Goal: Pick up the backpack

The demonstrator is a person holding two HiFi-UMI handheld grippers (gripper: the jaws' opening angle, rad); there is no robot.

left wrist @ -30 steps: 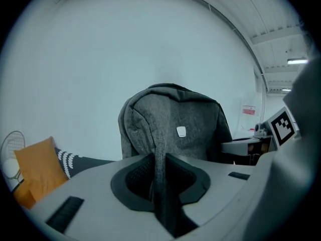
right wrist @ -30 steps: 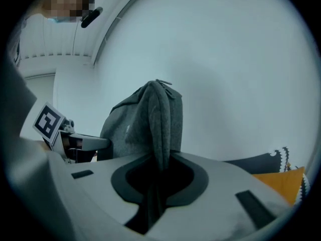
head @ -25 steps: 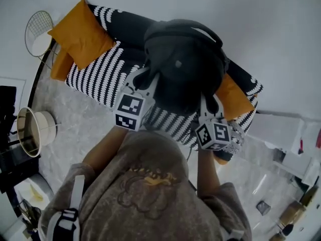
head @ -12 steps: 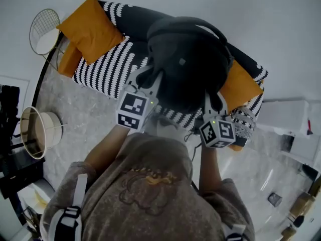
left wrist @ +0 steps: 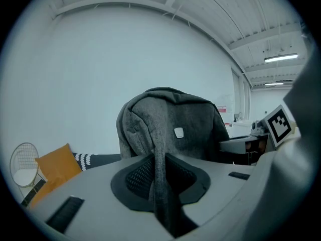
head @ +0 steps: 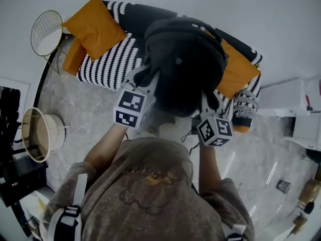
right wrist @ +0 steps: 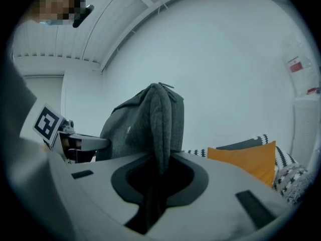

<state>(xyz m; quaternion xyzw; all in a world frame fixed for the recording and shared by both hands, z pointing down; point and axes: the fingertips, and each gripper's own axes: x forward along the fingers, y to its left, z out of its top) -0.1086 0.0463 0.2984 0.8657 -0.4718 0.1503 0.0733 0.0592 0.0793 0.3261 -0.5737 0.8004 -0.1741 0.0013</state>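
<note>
Backpack, dark grey, hangs upper centre over the striped sofa, with left gripper and right gripper each nearly closed, pinching its fabric at opposite sides, probably to share the load.

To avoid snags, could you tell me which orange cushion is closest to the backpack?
The cushion at the sofa's right end, partly hidden behind the backpack; the two at the left end lie well clear of it.
</note>
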